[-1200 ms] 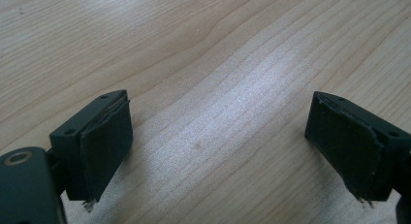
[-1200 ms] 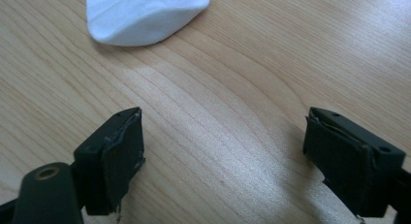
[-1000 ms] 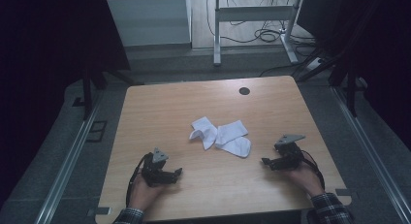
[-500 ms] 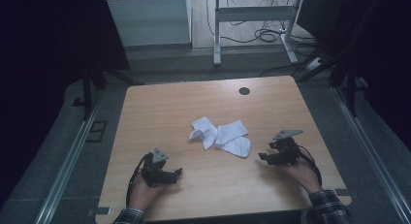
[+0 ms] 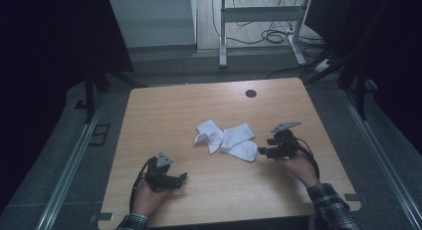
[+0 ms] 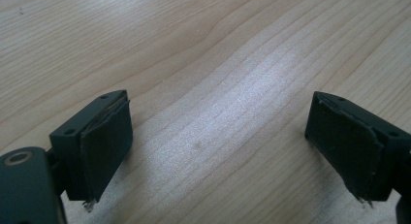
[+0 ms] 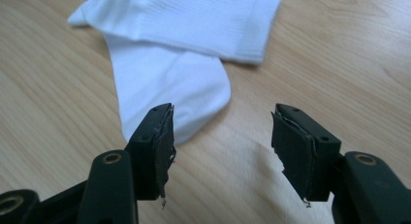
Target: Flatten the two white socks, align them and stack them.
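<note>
Two white socks lie crossed near the middle of the wooden table point(image 5: 164, 115): one sock point(image 5: 209, 134) to the left, the other sock point(image 5: 240, 144) to the right. In the right gripper view the nearer sock's toe point(image 7: 165, 83) lies just ahead of the jaws, with a ribbed sock point(image 7: 203, 18) across it behind. My right gripper point(image 5: 261, 152) stands open just right of the socks, touching nothing. My left gripper point(image 5: 182, 176) rests open near the front left of the table, with bare wood point(image 6: 218, 136) between its jaws.
A small dark round hole point(image 5: 251, 93) sits near the table's far edge. Beyond the table stand a white desk frame point(image 5: 259, 21) and loose cables point(image 5: 278, 38) on the floor. Metal rails point(image 5: 69, 165) run along both sides of the table.
My right gripper has moved left and slightly forward, up to the edge of the socks. The left gripper and the socks have stayed put.
</note>
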Demonstrator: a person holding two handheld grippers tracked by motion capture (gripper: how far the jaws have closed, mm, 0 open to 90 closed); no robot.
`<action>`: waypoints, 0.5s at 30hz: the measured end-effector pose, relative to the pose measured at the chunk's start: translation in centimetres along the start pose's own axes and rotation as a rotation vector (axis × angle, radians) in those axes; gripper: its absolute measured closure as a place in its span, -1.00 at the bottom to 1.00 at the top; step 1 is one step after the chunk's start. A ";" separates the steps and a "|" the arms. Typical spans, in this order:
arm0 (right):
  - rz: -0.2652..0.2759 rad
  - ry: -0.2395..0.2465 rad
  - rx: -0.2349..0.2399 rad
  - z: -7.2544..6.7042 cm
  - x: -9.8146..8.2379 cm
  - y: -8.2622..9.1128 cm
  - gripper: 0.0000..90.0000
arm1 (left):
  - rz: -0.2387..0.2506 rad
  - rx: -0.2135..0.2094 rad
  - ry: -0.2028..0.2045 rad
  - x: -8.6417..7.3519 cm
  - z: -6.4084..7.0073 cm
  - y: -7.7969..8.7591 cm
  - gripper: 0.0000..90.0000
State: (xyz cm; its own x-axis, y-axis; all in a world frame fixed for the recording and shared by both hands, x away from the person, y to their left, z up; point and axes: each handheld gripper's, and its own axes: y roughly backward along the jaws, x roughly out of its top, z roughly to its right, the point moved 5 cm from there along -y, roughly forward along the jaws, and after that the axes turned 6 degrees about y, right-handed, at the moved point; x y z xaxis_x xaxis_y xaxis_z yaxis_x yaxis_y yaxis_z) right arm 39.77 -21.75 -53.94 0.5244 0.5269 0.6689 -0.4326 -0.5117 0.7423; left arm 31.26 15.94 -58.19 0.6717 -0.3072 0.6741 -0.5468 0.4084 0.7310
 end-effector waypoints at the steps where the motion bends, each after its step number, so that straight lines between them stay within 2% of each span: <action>1: -0.001 -0.007 0.003 0.1 0.4 -0.2 -0.11 | 0.000 0.000 0.000 0.0 0.0 0.0 -0.79; 6: 0.005 -0.006 -0.012 0.2 2.1 -1.1 -0.07 | 0.000 0.000 0.000 0.0 0.0 0.0 -0.78; 7: 0.002 0.004 -0.026 0.2 2.8 -1.6 -0.01 | 0.000 0.000 0.000 0.0 0.0 0.0 -0.78; 9: 0.002 0.014 -0.033 0.2 3.1 -1.7 0.01 | 0.000 0.000 0.000 0.0 0.0 0.0 -0.78; 11: -0.011 0.025 -0.066 0.5 4.1 -2.6 0.14 | 0.000 0.000 0.000 0.0 0.0 0.0 -0.78; 15: -0.016 0.011 -0.083 1.0 5.0 -3.6 0.25 | 0.000 0.000 0.000 0.0 0.0 0.0 -0.78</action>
State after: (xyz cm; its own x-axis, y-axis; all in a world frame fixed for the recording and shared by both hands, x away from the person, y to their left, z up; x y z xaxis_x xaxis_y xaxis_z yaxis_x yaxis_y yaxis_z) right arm 44.70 -17.99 -53.33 0.5236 0.5423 0.6570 -0.4836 -0.4458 0.7533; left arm 31.26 15.94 -58.19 0.6718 -0.3071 0.6741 -0.5466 0.4086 0.7309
